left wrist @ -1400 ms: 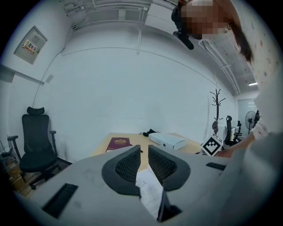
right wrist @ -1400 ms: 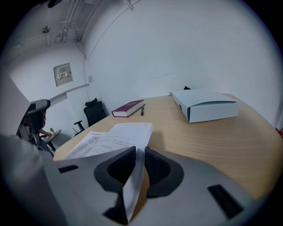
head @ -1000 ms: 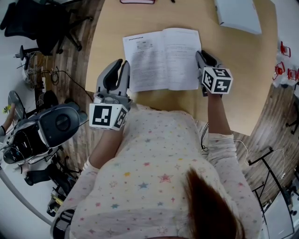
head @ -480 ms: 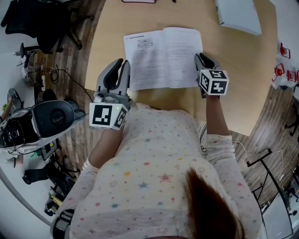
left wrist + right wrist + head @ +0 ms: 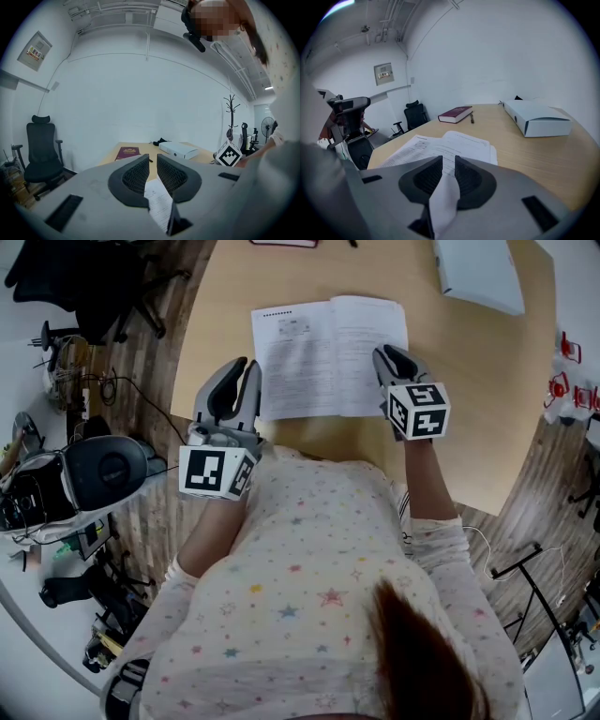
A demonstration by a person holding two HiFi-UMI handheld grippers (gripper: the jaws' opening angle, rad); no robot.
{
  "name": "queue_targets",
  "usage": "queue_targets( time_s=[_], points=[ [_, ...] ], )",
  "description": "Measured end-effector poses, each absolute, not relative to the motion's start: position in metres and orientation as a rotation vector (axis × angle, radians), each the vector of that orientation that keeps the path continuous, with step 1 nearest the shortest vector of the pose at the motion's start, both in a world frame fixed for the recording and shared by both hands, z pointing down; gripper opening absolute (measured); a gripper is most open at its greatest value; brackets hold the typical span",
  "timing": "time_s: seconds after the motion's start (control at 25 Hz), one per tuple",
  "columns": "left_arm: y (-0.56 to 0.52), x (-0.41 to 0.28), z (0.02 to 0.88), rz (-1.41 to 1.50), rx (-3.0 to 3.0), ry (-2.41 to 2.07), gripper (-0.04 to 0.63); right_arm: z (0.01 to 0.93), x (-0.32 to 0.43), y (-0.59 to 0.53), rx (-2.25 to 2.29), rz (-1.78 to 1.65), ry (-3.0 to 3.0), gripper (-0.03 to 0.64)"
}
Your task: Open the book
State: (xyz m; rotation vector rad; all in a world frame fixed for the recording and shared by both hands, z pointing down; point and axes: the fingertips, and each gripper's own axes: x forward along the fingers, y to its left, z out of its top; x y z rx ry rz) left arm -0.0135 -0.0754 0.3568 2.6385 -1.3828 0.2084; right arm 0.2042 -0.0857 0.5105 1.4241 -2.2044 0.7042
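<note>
The book (image 5: 319,352) lies open and flat on the bench (image 5: 469,381), dead ahead at 12 o'clock from the person, so the task looks done or nearly so. The left claw (image 5: 247,367) sits at the book's 9 o'clock, its jaws drawn nearly together on the edge of a printed left-hand leaf that runs through the narrow gap. The right claw (image 5: 384,357) is at the book's 3 o'clock, pinching a thin right-hand leaf that bows up between its pads. The main risk is tearing. With both claws gripping single sheets, any pull outward or upward strains the paper against the spine, and a sideways twist would crease it. If either claw drags instead of letting go cleanly, the light book could skid over the smooth bench toward the white box (image 5: 478,273) at 1 o'clock.
</note>
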Motion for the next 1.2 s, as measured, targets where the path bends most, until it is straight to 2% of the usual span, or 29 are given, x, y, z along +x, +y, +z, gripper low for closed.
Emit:
queue_targets(
  time_s=[0.44, 1.2],
  points=[
    [-0.072, -0.021, 0.355, 0.198, 2.628, -1.410, 0.055, 0.515, 0.146, -0.084, 1.260, 0.641, -2.259, 0.086],
    [-0.071, -0.027, 0.355, 0.191, 2.619, -1.430, 0.055, 0.553, 0.160, -0.082, 1.252, 0.622, -2.135, 0.094]
  ],
)
